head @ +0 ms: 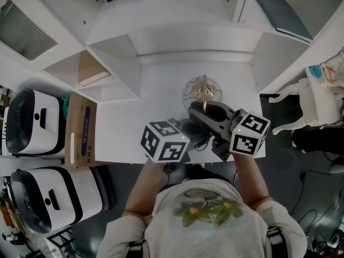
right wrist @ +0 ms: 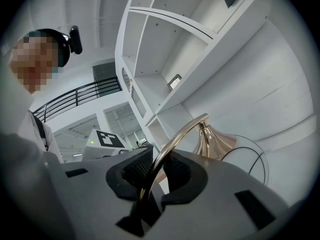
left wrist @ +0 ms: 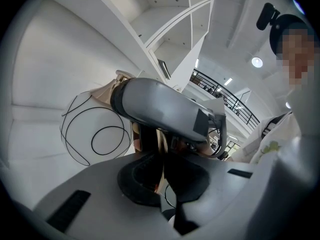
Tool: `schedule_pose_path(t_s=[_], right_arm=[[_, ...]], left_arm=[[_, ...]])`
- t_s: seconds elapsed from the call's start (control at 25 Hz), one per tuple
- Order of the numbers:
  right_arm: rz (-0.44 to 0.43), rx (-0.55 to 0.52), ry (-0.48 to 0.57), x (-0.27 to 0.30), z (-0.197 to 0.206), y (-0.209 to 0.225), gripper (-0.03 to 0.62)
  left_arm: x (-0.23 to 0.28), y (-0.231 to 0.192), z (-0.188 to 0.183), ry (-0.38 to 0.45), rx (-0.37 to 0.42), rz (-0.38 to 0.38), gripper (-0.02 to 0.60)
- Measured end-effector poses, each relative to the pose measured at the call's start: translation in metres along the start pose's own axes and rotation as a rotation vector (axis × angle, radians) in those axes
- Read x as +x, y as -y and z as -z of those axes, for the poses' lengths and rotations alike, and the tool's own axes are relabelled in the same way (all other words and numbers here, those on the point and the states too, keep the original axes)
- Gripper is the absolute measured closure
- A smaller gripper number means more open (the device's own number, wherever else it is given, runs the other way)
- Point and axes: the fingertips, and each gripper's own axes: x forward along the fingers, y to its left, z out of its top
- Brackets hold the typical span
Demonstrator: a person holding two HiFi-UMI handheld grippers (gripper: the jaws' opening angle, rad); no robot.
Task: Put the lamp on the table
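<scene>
White shelves flank the lamp; a cardboard box stands leftward.

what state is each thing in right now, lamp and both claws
lamp: held over the white table, wire shade away from the person; resting or not unclear
right claw: shut on the lamp's curved gold stem
left claw: shut on a thin gold part of the lamp

A white table meets white shelves at its twelve o'clock edge. The lamp is toward two o'clock, contact unclear.
</scene>
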Motion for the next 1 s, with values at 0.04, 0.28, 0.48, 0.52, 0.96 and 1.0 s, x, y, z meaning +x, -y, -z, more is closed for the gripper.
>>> schedule_pose_path(t_s=[0.04,0.28,0.48,0.52,0.96,1.0], right_arm=[[-0.001,-0.003,-0.003,0.0,0.001,-0.001,0.515],[-0.017,-0.008,-0.005,-0.003,0.004,-0.003,0.514],[-0.022,-0.018,-0.006,-0.008,0.012,-0.014,0.513],[-0.02,-0.016,-0.005,-0.008,0.013,-0.014,0.513],[-0.012,-0.03,-0.006,-0.01,0.018,-0.017,0.511],[-0.01,-0.032,-0.005,-0.011,0.019,-0.018,0.511]], left_arm=[[0.0,0.001,0.0,0.001,0.001,0.002,0.552],[0.001,0.003,0.004,0.007,0.0,0.019,0.552],[-0.001,0.011,0.015,0.01,0.014,0.031,0.552],[-0.001,0.011,0.015,0.012,0.015,0.03,0.552],[-0.001,0.014,0.021,0.005,0.029,0.042,0.552],[0.0,0.015,0.023,0.004,0.031,0.042,0.552]])
